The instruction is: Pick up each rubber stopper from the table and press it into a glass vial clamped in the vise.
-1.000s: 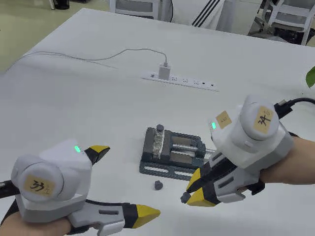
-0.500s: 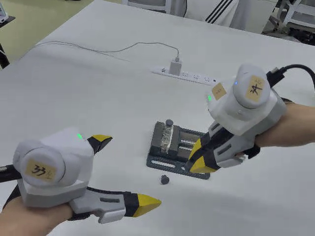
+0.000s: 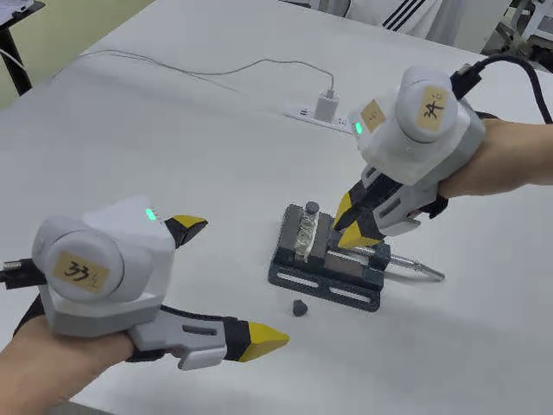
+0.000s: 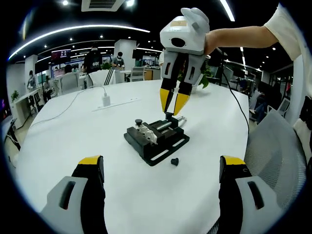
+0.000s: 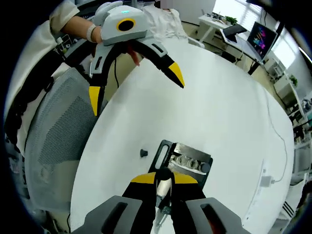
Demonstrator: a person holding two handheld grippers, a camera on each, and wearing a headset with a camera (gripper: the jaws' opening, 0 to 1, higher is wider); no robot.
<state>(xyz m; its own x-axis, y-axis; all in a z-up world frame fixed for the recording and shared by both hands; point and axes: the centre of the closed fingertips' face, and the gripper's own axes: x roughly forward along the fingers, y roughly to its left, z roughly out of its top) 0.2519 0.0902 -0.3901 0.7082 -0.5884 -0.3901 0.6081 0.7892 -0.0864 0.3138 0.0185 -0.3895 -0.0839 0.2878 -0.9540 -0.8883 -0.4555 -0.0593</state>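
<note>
Your right gripper [image 3: 350, 232] has its jaws drawn in tight on a held stopper [image 5: 163, 174], a dark rubber plug pinched between the yellow tips. Just under those tips sits the black vise [image 3: 333, 268]. The tips hang over its screw side, just beside the glass vial [image 3: 304, 235] clamped upright in it. That vial already carries a seated stopper [image 3: 312, 207] in its mouth. I cannot tell whether the plug you hold touches the vise.

Your left gripper [image 3: 233, 281] has its jaws spread wide with nothing between them, low over the surface and well apart from the vise. In the left gripper view the vise lies straight ahead between the two jaws, and a loose stopper [image 4: 174, 161] lies on the surface on the near side of it, closer to your left jaws than to your right.

The round cap of your left gripper bears a tan label handwritten "33". The right one bears a label that looks like "34", plus a smaller tag I cannot read.

The surface [image 3: 173, 138] is plain white. Beyond the right jaws a white power strip [image 3: 313, 117] lies on it with a charger plugged in and a thin cable trailing off. Around it is an open office with ceiling strip lights, a grey mesh chair [image 5: 53, 131], monitors and other people in the distance.
</note>
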